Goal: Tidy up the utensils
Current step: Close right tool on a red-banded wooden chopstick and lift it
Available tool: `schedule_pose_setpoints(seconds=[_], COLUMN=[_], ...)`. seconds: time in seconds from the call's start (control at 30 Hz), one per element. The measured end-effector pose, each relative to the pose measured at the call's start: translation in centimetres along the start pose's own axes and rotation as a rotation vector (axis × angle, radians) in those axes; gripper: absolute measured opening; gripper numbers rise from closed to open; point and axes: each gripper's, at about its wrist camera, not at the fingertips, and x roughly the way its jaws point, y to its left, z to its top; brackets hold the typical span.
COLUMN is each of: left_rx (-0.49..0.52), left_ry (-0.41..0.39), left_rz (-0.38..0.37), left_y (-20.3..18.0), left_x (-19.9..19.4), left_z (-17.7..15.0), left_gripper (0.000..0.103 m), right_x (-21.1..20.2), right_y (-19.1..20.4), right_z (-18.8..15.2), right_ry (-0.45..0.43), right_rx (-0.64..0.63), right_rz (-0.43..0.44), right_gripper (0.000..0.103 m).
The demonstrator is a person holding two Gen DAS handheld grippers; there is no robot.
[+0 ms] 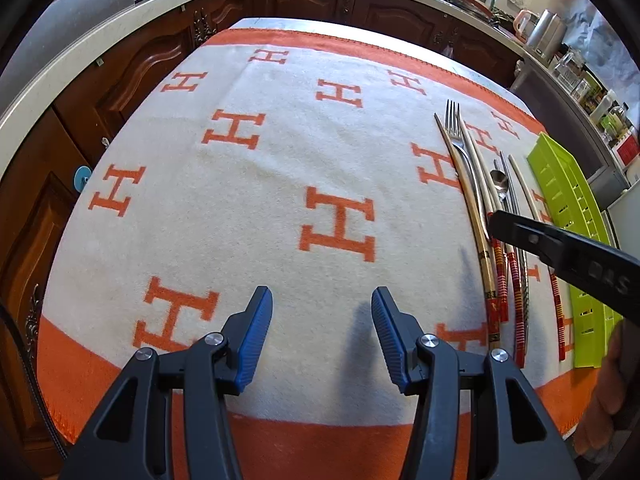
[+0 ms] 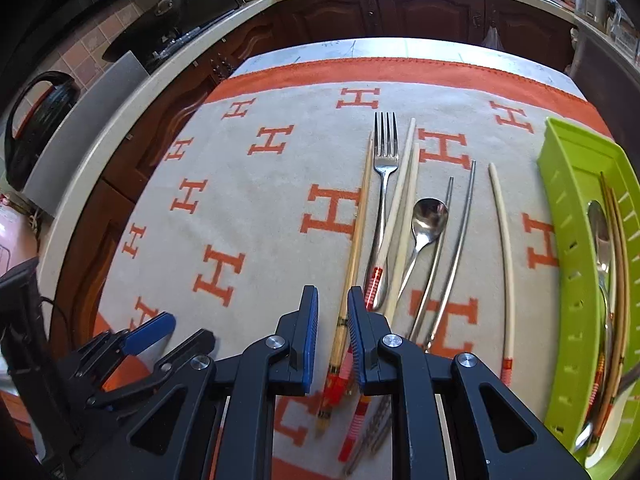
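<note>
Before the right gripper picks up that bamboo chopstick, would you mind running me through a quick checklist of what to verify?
1. Right gripper lined up over the bamboo chopstick: ok, the stick shows in the gap between its fingers.
2. Jaws clear of the stick: cannot tell; the gap is narrow, and contact or height above the blanket is unclear.
3. Neighbours out of the way: not ok, a red-handled chopstick and the fork lie right beside it.
4. Green tray has room: ok, it holds a spoon and chopsticks with space left.
5. Left gripper out of the way: ok, open and empty over bare blanket.
</note>
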Motion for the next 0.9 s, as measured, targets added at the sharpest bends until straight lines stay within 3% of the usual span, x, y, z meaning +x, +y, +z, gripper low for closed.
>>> schedule_pose_setpoints(seconds=[0.3, 0.57, 0.63, 0.9], left_rx=[0.007, 0.021, 0.021, 0.007], left_ry=[-0.020, -0.035, -0.036, -0.024], left_rz=[-0.008, -0.005, -0.005, 0.009], left_y=[0.3, 0.0, 0.0, 0.1], left_x=[0.4, 0.7, 0.7, 0.5], left_z=[0.6, 0.9, 0.9, 0.9], left_gripper=[0.053, 0.058, 0.058, 0.058], right_x=[3.5, 4.7, 4.9, 3.5], right_y=[0.1, 2.3, 3.1, 3.1], right_z=[1.6, 1.8, 1.4, 0.4], right_ry=[0.044, -0.014, -0.030, -0.035], right_rx=[0.000, -0.128, -0.169, -0.106], right_rz=[-0.039, -0.147, -0.163, -0.041], right_gripper=[0.015, 0.015, 0.009, 0.006])
